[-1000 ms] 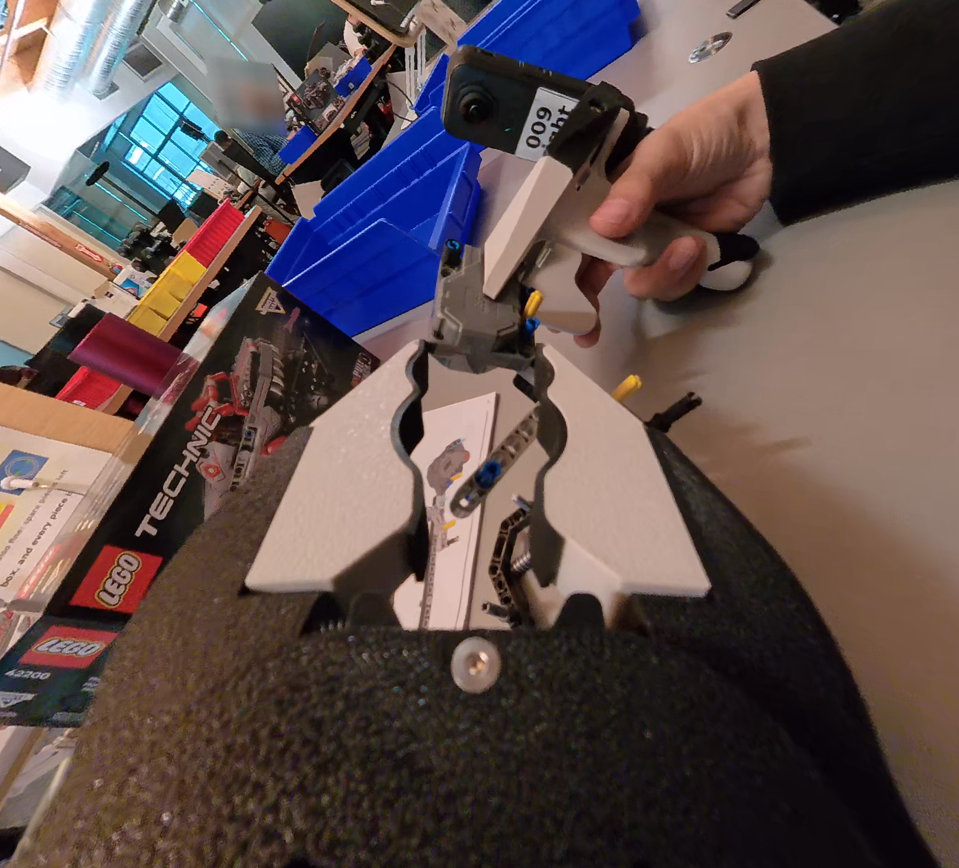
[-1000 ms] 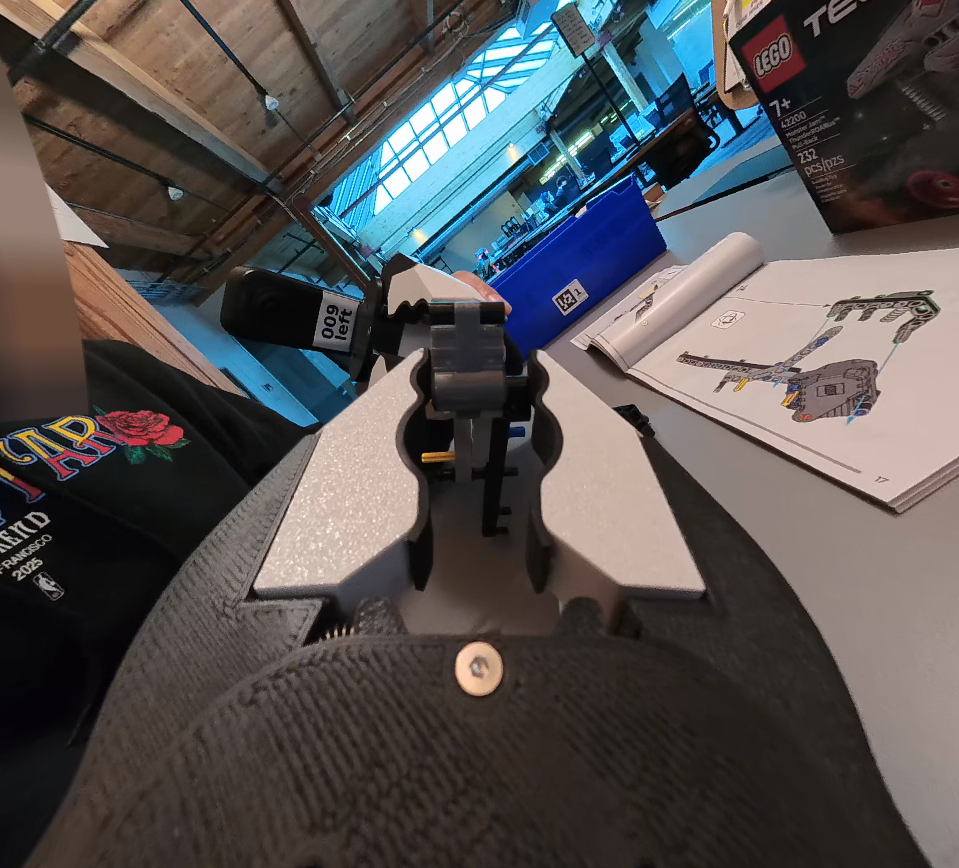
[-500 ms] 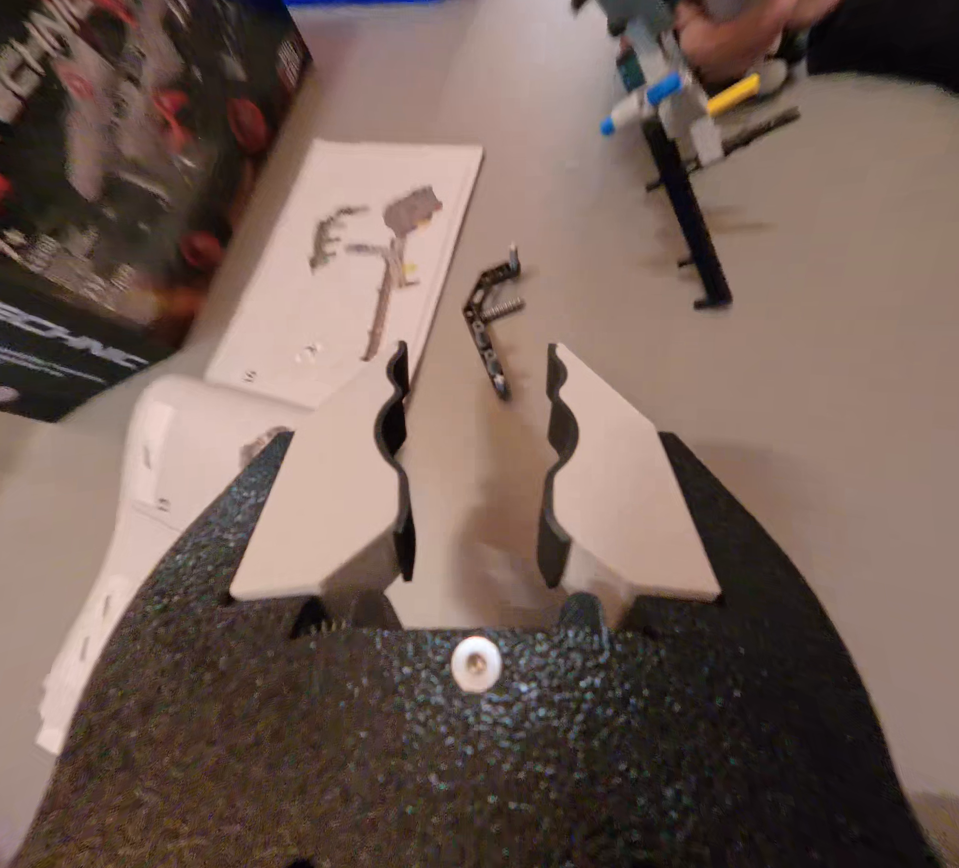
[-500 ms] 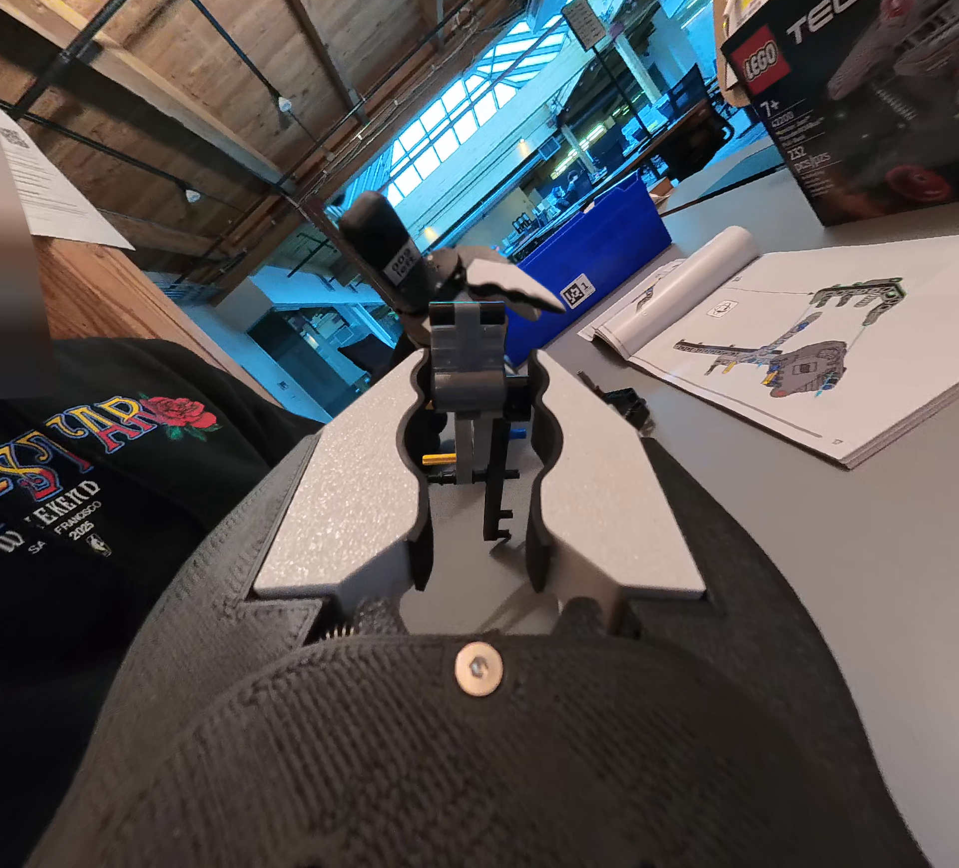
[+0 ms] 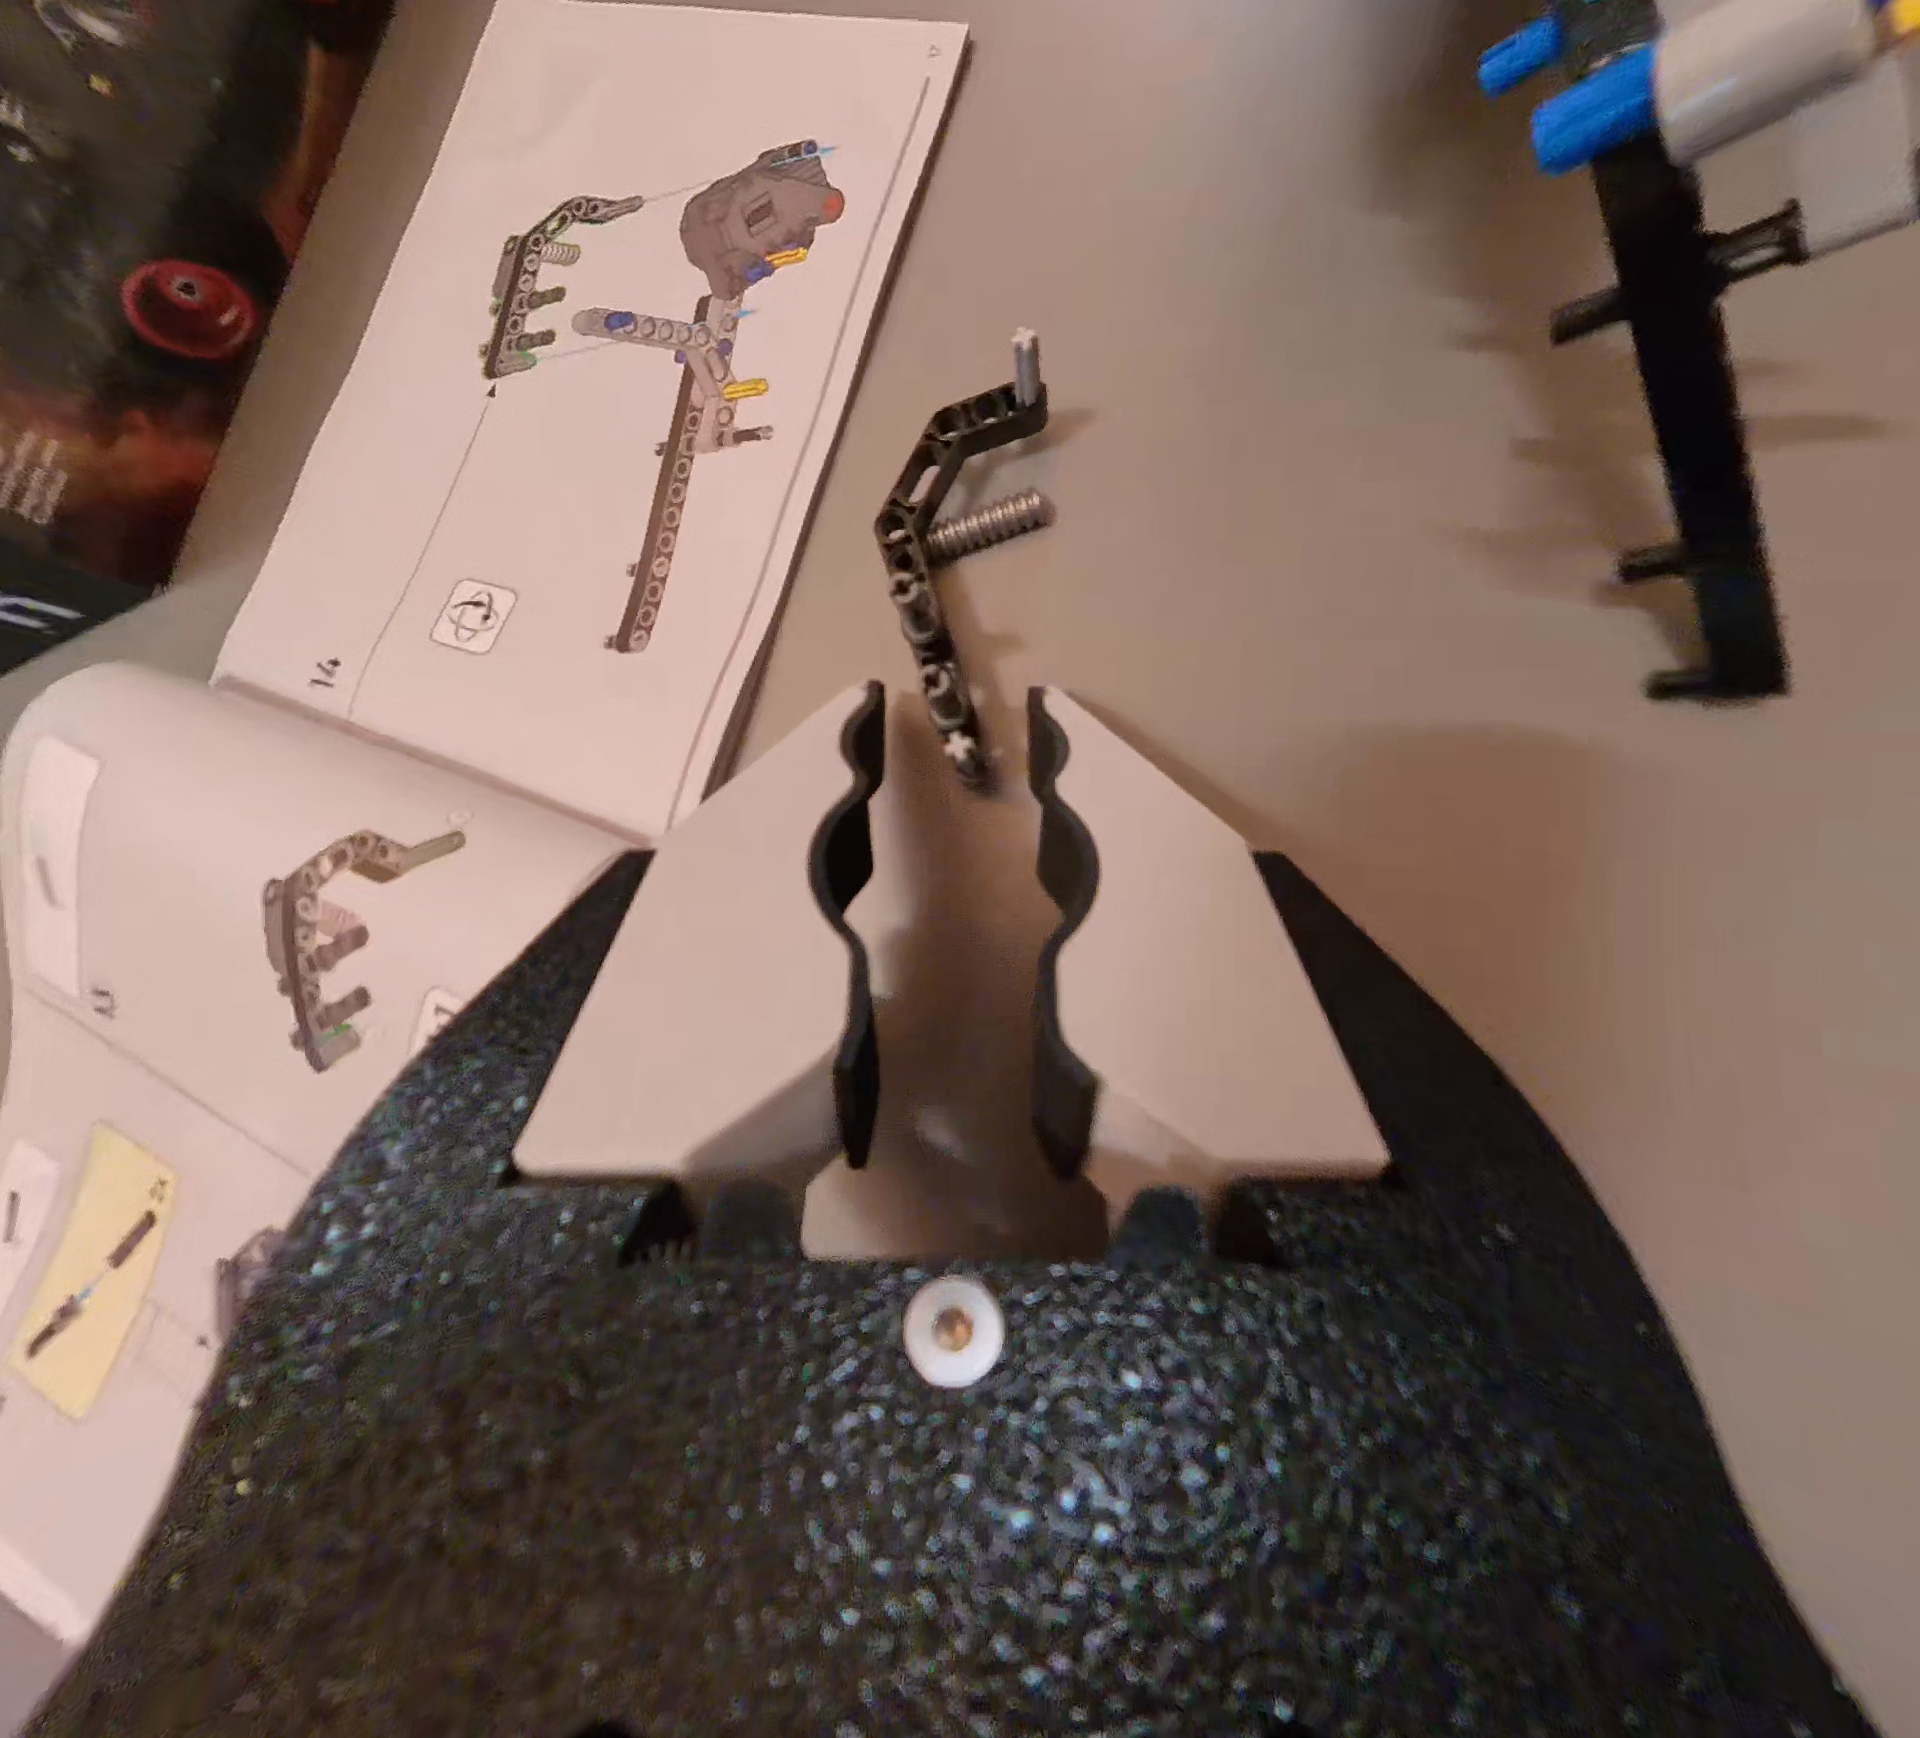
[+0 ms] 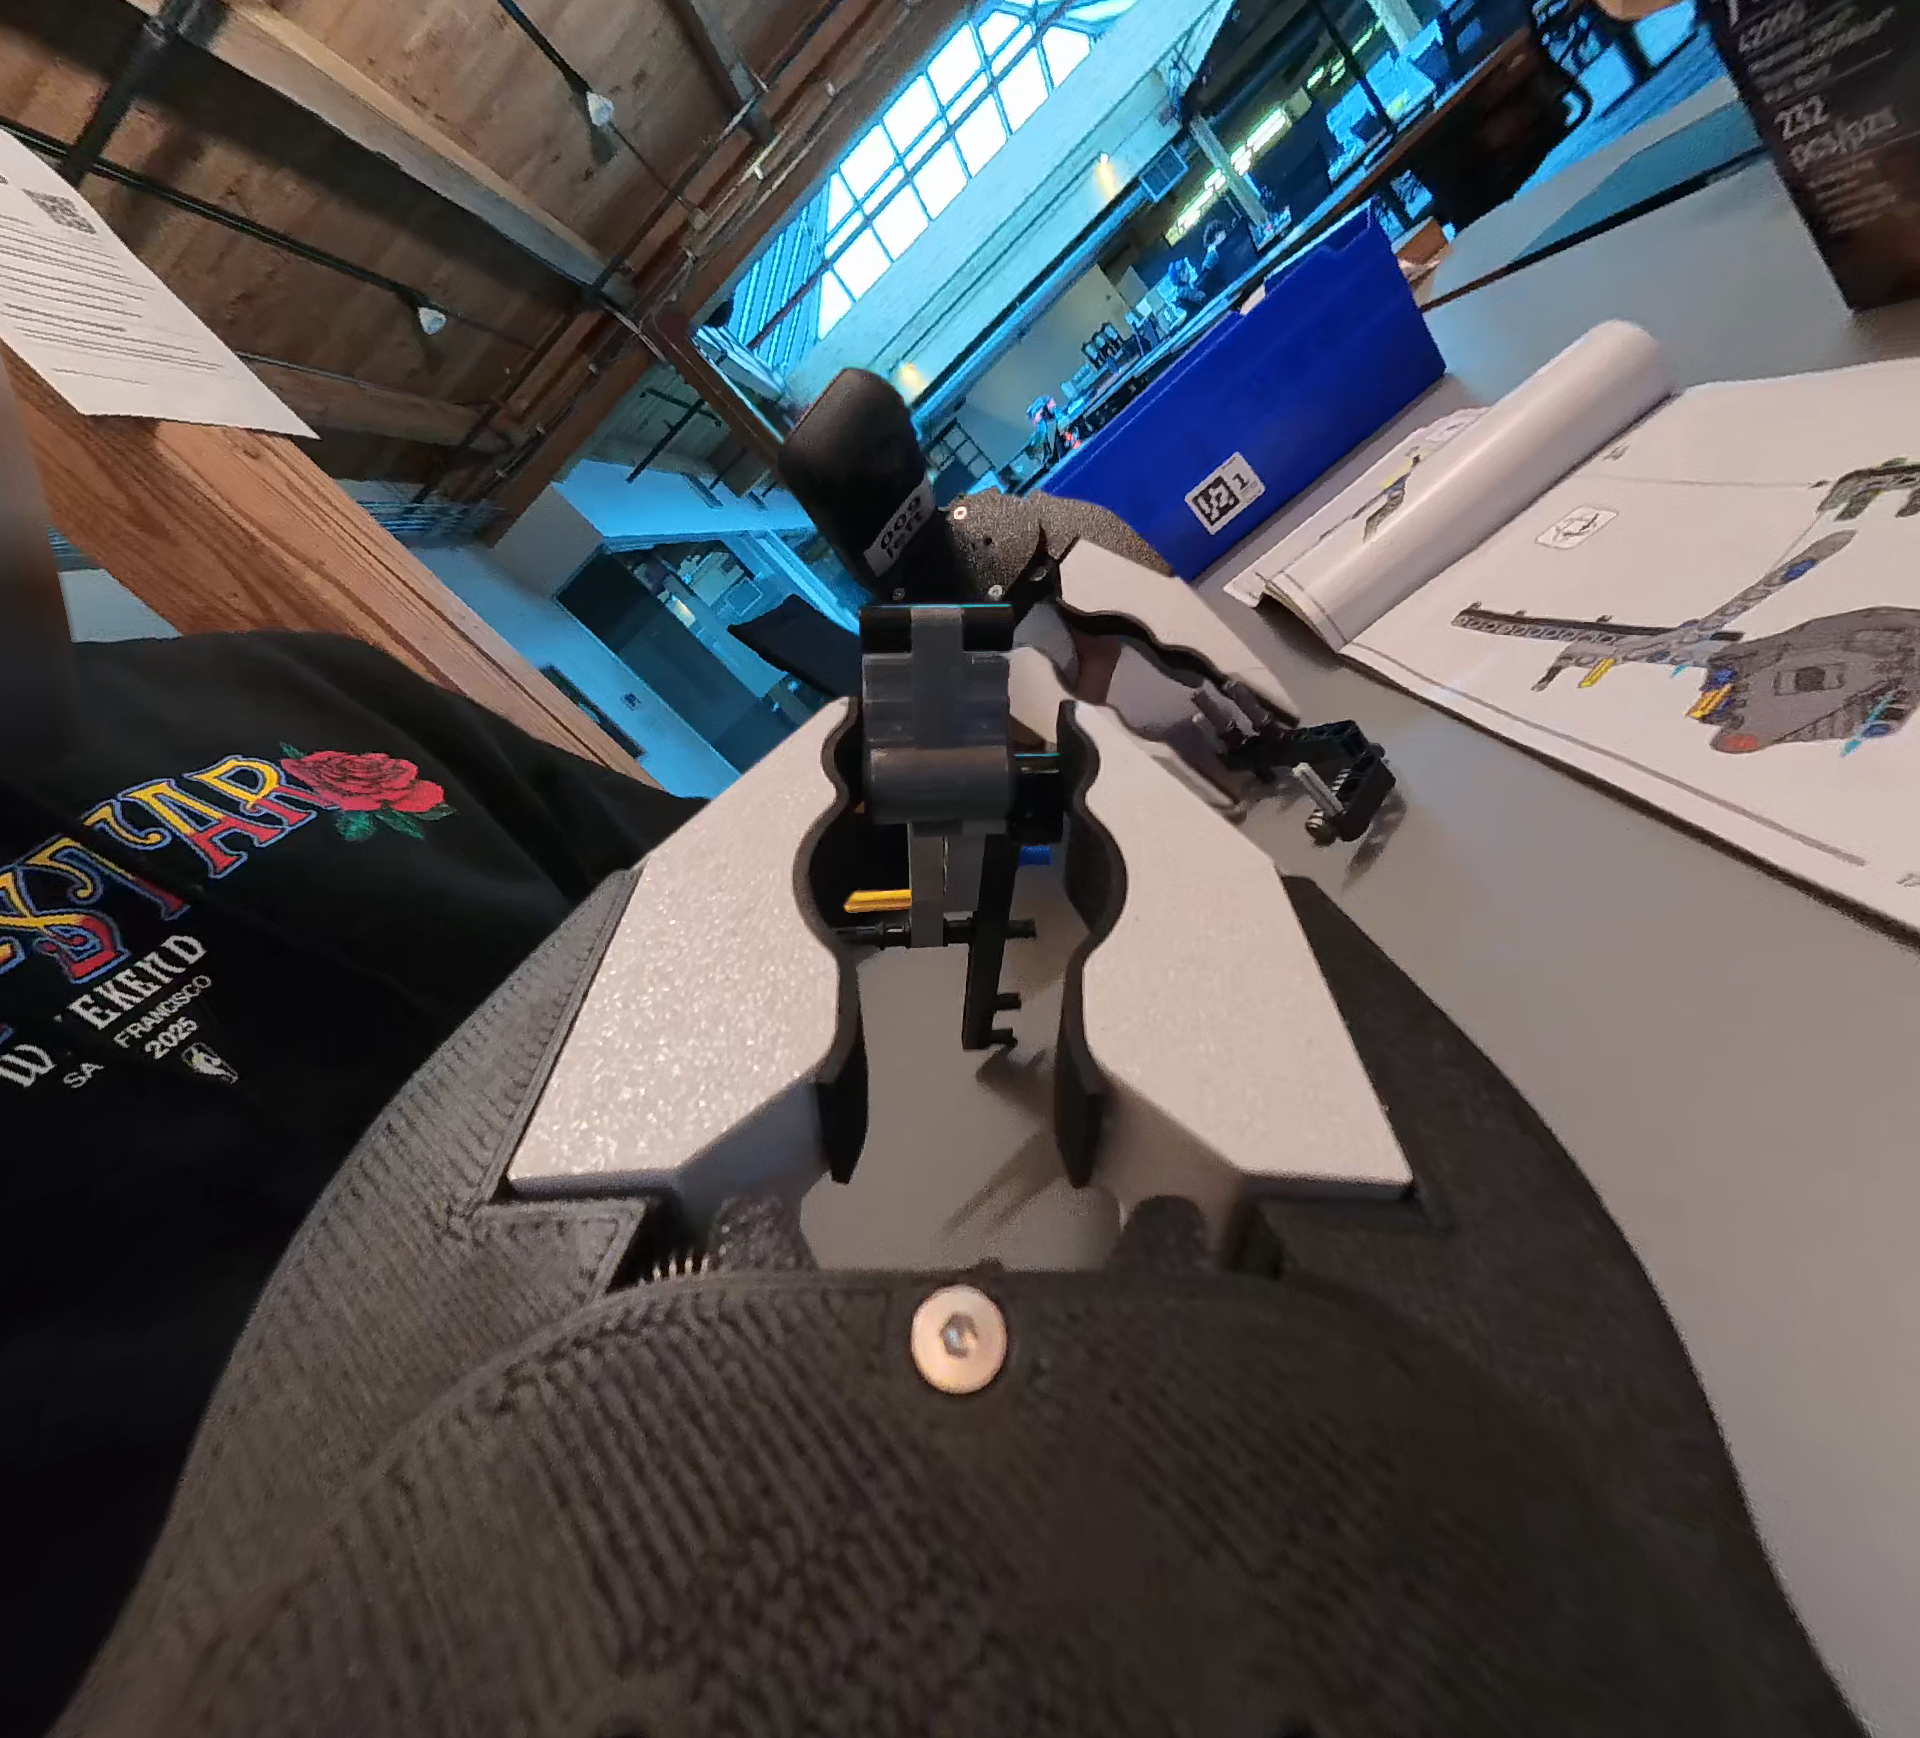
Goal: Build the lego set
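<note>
The left tool (image 5: pixel 954 732) gapes empty over the bent black beam (image 5: pixel 928 592), lying lengthwise, near to far, on the worktop (image 5: pixel 1299 857). The right tool (image 6: pixel 956 743) grips the grey assembly (image 6: pixel 935 732), its black beam hanging down.

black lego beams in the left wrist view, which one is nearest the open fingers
The bent black beam lying flat beside the instruction booklet; its near end sits between the left gripper tips. The straight one hangs farther right.

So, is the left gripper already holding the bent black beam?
No, the left gripper is open, and the bent black beam lies on the table, only its near end between the fingertips.
</note>
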Demonstrator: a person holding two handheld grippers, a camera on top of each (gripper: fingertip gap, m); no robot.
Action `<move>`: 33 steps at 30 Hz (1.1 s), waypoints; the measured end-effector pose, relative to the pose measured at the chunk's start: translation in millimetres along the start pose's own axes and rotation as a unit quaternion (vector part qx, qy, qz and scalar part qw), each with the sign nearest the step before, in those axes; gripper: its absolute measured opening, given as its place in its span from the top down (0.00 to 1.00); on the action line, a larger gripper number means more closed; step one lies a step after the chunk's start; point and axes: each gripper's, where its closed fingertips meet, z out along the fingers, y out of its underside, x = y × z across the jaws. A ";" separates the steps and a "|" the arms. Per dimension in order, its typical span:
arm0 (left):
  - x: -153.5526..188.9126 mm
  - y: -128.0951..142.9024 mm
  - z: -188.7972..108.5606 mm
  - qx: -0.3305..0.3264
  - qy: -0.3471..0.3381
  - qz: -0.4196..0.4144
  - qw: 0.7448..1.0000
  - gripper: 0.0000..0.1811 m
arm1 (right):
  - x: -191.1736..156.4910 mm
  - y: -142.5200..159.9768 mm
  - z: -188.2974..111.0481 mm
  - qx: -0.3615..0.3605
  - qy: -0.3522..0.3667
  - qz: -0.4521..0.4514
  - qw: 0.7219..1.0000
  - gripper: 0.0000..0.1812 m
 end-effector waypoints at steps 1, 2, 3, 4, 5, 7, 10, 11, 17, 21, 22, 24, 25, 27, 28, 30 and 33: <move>-2.4 0.4 2.5 -0.005 -0.012 0.010 1.000 0.91 | 0.5 2.2 2.3 -0.007 0.002 0.002 1.000 0.82; -5.1 0.5 4.8 -0.009 -0.023 0.019 1.000 0.96 | 1.5 4.4 4.5 -0.013 0.005 0.004 1.000 0.82; -6.7 -1.1 6.4 -0.006 -0.031 0.030 0.999 0.97 | 2.9 6.6 6.6 -0.020 0.009 0.007 1.000 0.81; -7.5 -4.0 6.9 0.001 -0.037 0.045 0.998 0.97 | 3.8 8.9 8.5 -0.027 0.012 0.009 1.000 0.81; -8.4 -7.1 6.8 0.009 -0.043 0.060 0.997 0.97 | 4.8 10.2 10.2 -0.031 0.014 0.011 0.999 0.82; -16.1 -15.5 2.8 0.030 -0.073 0.082 0.994 0.97 | 5.9 12.2 12.9 -0.036 0.017 0.014 0.999 0.82; -28.9 -32.1 -11.2 0.068 -0.113 0.117 0.984 0.97 | 6.2 15.6 16.8 -0.046 0.018 0.016 0.999 0.81; -34.1 -37.5 -16.6 0.077 -0.129 0.129 0.980 0.97 | 6.4 16.3 18.4 -0.047 0.017 0.017 0.999 0.81; -33.4 -68.8 -37.4 0.121 -0.169 0.235 0.950 0.97 | 8.9 18.5 26.4 -0.048 0.022 0.022 0.998 0.81; -27.7 -79.1 -42.9 0.125 -0.190 0.273 0.935 0.97 | 9.1 19.6 29.5 -0.049 0.023 0.022 0.998 0.81; -27.3 -79.5 -43.4 0.120 -0.193 0.281 0.932 0.97 | 9.0 19.7 29.9 -0.049 0.022 0.022 0.998 0.81; -26.2 -79.3 -43.0 0.112 -0.194 0.295 0.929 0.97 | 8.6 19.5 30.1 -0.048 0.021 0.021 0.998 0.81; -26.2 -79.3 -42.8 0.109 -0.194 0.298 0.928 0.97 | 8.5 19.8 30.3 -0.049 0.021 0.021 0.998 0.81; -26.0 -80.1 -43.4 0.104 -0.193 0.300 0.928 0.97 | 7.2 20.2 30.9 -0.050 0.017 0.020 0.998 0.81; -25.5 -80.5 -43.6 0.101 -0.191 0.300 0.929 0.97 | 5.9 20.8 31.4 -0.052 0.014 0.018 0.998 0.81; -25.9 -78.4 -43.0 0.081 -0.190 0.296 0.933 0.97 | 5.1 21.5 32.2 -0.053 0.012 0.017 0.998 0.81; -30.5 -75.9 -44.3 0.047 -0.210 0.298 0.930 0.97 | 5.2 20.9 32.0 -0.051 0.012 0.016 0.999 0.81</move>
